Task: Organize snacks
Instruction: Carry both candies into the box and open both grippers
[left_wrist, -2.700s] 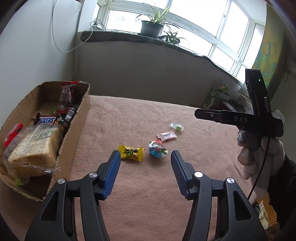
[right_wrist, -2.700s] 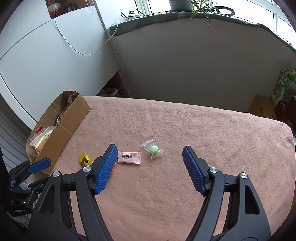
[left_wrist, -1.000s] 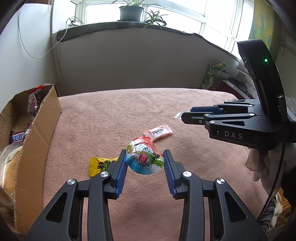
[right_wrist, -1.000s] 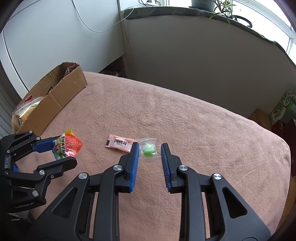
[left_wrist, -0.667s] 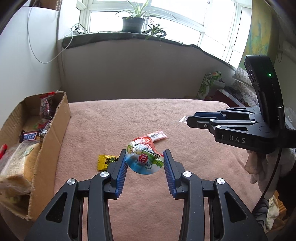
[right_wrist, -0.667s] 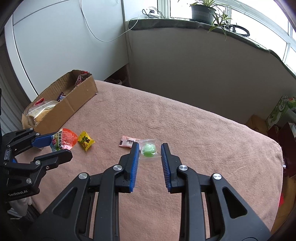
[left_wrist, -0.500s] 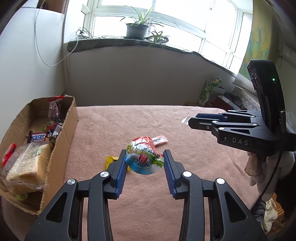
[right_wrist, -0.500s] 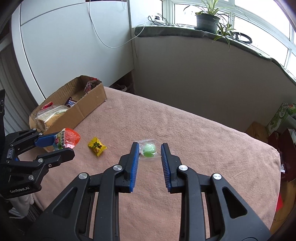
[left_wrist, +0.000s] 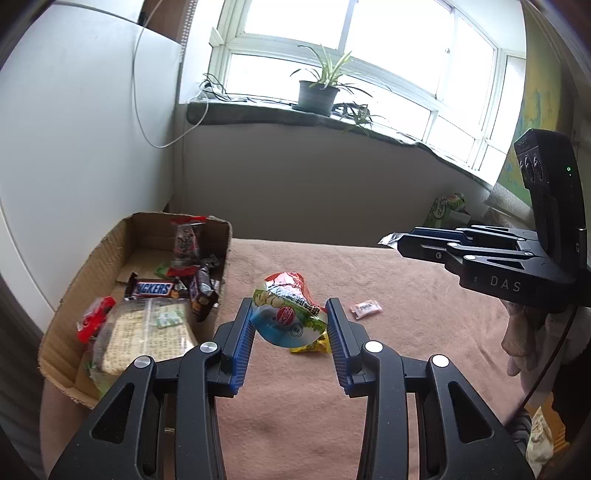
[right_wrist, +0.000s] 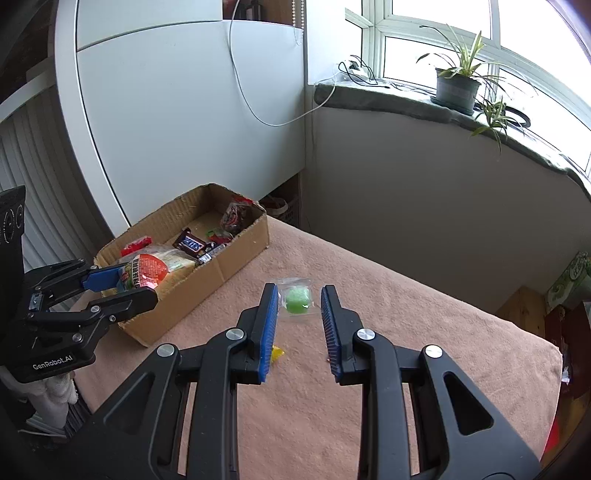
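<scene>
Jelly cup (left_wrist: 289, 320) clamped in left gripper (left_wrist: 290, 325), above table.

"SNICKERS" reads on the chocolate bar (left_wrist: 154, 289) in the cardboard box (left_wrist: 92, 273). "DAS" on the right gripper (left_wrist: 391, 242) body; "GenRobot.AI" on the left gripper (right_wrist: 122, 286) body.

yellow candy (left_wrist: 312, 345): half behind jelly cup (left_wrist: 286, 319) | pink sachet (left_wrist: 365, 308): print unreadable
</scene>
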